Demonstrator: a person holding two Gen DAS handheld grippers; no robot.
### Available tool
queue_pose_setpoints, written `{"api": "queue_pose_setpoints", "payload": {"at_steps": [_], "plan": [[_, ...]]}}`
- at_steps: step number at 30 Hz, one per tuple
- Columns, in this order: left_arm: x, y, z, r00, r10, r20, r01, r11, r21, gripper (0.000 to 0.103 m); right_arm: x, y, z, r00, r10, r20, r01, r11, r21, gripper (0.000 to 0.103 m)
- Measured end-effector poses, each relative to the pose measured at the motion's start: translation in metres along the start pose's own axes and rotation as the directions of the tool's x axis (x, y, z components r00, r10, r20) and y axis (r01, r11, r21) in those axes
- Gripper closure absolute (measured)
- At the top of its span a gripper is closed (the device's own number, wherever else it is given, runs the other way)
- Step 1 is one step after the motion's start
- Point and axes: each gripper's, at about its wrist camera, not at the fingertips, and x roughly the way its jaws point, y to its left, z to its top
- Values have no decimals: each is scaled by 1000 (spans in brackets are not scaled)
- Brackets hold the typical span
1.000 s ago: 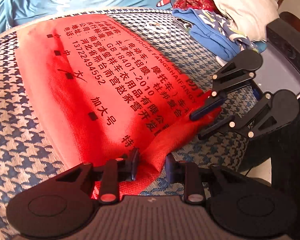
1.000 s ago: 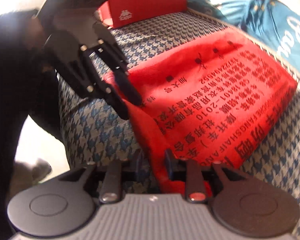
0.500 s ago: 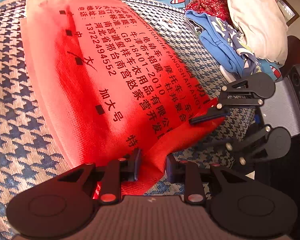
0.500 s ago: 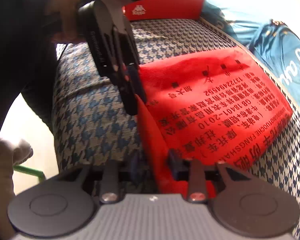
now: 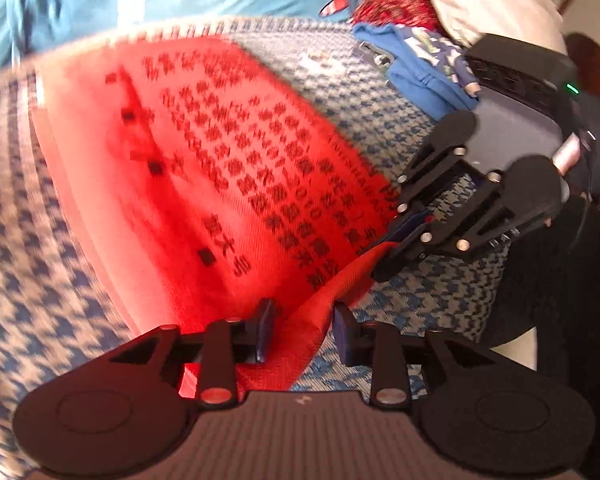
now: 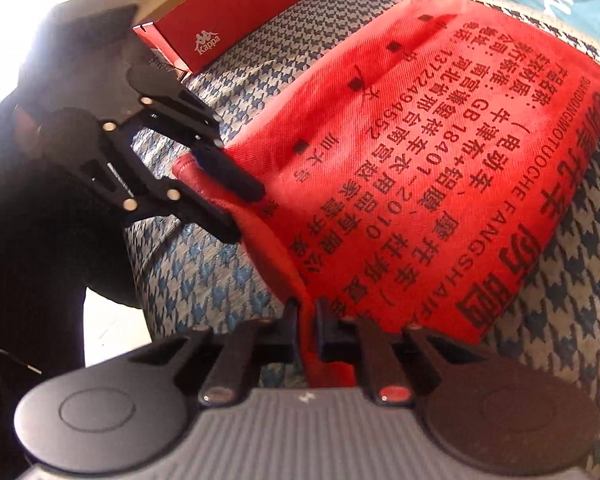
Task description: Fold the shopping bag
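- The red shopping bag (image 6: 440, 168) is lying flat, print side up, on the houndstooth cushion (image 6: 228, 276), spread out so that its near edge can be lifted and folded over.
- The right gripper (image 6: 307, 332) is pinching the bag's near corner: its fingers are nearly together with a thin ridge of red fabric squeezed between the pads, which gives it a firm hold for the lift.
- The left gripper (image 5: 302, 330) is straddling the bag's other near corner; its jaws are opening, standing slightly apart, with the red strap-like edge running between them. Whether the pads are pressing on the fabric I cannot tell for certain, though the gap looks loose.
- Both grippers are angling down onto the same edge, one at each end, probably so the fold comes up evenly.
- A red Kappa shoebox (image 6: 236, 12) is sitting well beyond the bag, clear of the fold.
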Motion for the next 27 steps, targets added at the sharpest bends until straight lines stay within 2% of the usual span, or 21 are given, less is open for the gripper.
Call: {"api": "queue_pose_setpoints", "payload": {"at_steps": [3,8,16,17,20,23,27], "plan": [[-13,-5,-3,999,28,42,-29,999,30,73,2,-2,1,1000,12,-10,-12,1000,2,95],[-19,-19,-7,999,45,8,-45,992,116,73,4,-6,4,999,34,-27,-34,999,9,95],[-27,-44,-11,999,31,44,-41,974,225,72,4,-14,3,998,63,-27,-62,997,38,95],[-27,-46,-12,999,36,38,-44,971,235,72,4,-15,4,997,67,-28,-66,997,40,95],[-19,-44,-11,994,109,16,-109,954,280,72,5,-14,5,997,72,-35,-71,997,28,95],[-12,-34,-10,994,113,-9,-106,953,283,72,5,-13,5,997,68,-37,-68,998,18,95],[-1,-27,-10,992,101,-78,-69,936,345,72,6,-12,5,997,68,-39,-68,998,12,94]]}}
